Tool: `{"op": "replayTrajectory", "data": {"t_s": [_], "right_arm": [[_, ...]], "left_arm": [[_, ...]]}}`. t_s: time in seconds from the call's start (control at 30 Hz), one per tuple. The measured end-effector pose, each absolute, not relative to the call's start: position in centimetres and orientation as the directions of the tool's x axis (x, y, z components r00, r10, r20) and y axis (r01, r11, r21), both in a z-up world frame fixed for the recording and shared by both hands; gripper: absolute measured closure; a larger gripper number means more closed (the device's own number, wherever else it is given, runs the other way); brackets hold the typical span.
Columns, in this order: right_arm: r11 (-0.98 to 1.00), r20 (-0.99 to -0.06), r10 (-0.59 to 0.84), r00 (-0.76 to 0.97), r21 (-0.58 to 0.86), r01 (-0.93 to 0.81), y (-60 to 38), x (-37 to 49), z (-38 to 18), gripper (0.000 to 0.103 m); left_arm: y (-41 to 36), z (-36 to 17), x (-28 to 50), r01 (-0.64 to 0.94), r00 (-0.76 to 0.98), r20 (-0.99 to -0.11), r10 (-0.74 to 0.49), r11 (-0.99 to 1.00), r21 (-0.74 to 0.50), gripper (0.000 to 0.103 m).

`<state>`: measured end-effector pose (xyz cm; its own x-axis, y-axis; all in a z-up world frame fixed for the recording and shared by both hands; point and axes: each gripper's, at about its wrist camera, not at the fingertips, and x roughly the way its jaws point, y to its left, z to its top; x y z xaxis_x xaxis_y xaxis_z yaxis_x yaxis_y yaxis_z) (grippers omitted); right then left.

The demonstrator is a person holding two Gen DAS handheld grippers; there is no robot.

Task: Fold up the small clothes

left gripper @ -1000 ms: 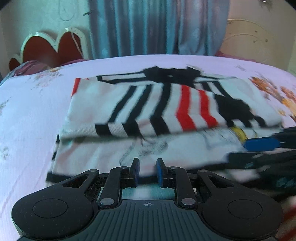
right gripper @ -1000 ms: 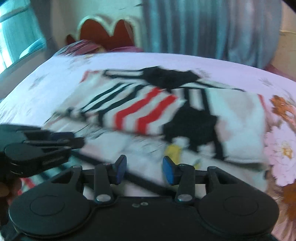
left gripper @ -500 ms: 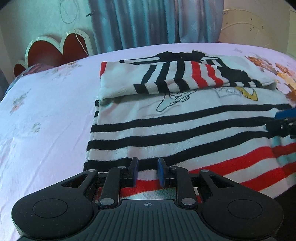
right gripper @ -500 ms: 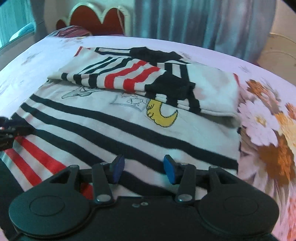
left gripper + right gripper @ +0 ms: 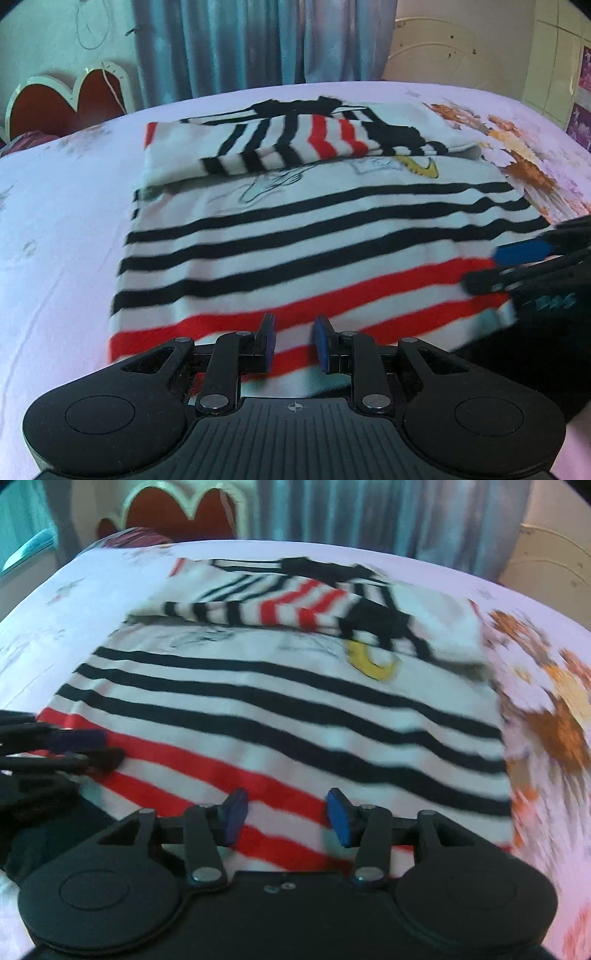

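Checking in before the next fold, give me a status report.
Left gripper open, empty; right gripper opening, empty. Sweater flat on the bed, sleeves folded in. Nothing in the way.

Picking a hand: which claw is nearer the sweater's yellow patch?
Right. The right claw is over the red stripes, yellow patch ahead, slightly to its right. The left claw is over the same sweater hem, further left of the patch.

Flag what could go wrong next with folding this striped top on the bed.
1. The right gripper has its jaws opening with nothing between them above the red-striped hem of the white knit top with black and red stripes; closing there may pinch only the top layer.
2. The folded striped sleeve lies loose across the chest, so lifting the hem could let it slide off.
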<state>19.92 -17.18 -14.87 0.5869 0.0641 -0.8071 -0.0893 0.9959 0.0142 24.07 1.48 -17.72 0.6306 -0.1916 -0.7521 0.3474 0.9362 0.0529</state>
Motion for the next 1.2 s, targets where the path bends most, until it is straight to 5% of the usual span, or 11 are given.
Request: {"op": "replayTrajectory", "data": {"t_s": [0.3,0.5,0.53,0.63,0.67,1.2], "right_arm": [[0.999,-0.808,-0.037,0.588,-0.023,0.031,-19.3,16.0,-14.7,0.055],[0.999,-0.786,0.024,0.617,0.044,0.018,-17.6,14.5,-13.5,0.053],[0.999,-0.787,0.032,0.616,0.050,0.013,-17.2,14.3,-13.5,0.052],[1.000,-0.805,0.019,0.592,0.028,0.005,-16.6,13.8,-14.3,0.051],[1.000,-0.809,0.011,0.588,0.020,0.009,-16.7,13.6,-14.7,0.051],[0.974,-0.791,-0.139,0.596,-0.001,0.226,-22.1,7.7,-13.4,0.033]], "left_arm": [[4.2,-17.2,22.4,0.318,0.626,-0.758,-0.183,0.948,0.034,0.080],[5.1,-16.7,21.0,0.295,0.624,-0.760,-0.182,0.956,0.013,0.079],[5.2,-16.7,20.7,0.292,0.625,-0.760,-0.179,0.956,0.014,0.077],[5.6,-16.9,19.8,0.286,0.628,-0.760,-0.168,0.958,0.024,0.038],[5.8,-17.1,19.5,0.278,0.631,-0.760,-0.159,0.960,0.030,0.034],[11.4,-18.0,16.7,0.253,0.579,-0.773,-0.258,0.959,-0.130,0.034]]}}
